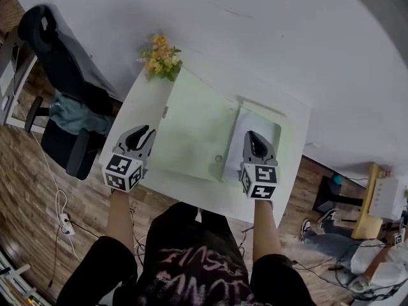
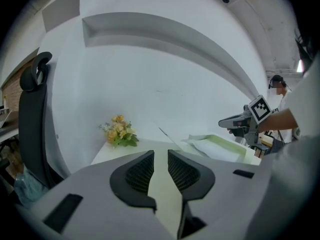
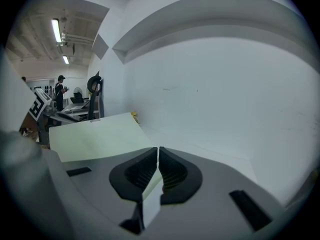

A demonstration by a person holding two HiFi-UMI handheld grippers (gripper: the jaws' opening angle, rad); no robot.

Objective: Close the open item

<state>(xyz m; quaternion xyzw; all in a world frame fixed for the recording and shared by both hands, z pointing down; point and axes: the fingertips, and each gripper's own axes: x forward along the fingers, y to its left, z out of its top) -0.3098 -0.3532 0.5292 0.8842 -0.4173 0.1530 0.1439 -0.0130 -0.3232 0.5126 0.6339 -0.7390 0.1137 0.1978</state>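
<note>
A pale green box lies open on the white table (image 1: pixel 135 110). Its lid (image 1: pixel 191 132) is spread flat to the left. Its shallow base (image 1: pixel 274 129) on the right holds a white sheet. My left gripper (image 1: pixel 145 132) hovers over the table's left part, just beside the lid's left edge, its jaws a little apart with nothing between them. My right gripper (image 1: pixel 253 136) is above the base, jaws together and empty. In the left gripper view the base (image 2: pixel 220 146) shows ahead on the right. The lid (image 3: pixel 95 136) fills the left of the right gripper view.
A bunch of yellow flowers (image 1: pixel 160 57) stands at the table's far left corner by the white wall. A black office chair (image 1: pixel 60 75) is left of the table. Cables and a power strip (image 1: pixel 65 220) lie on the wooden floor.
</note>
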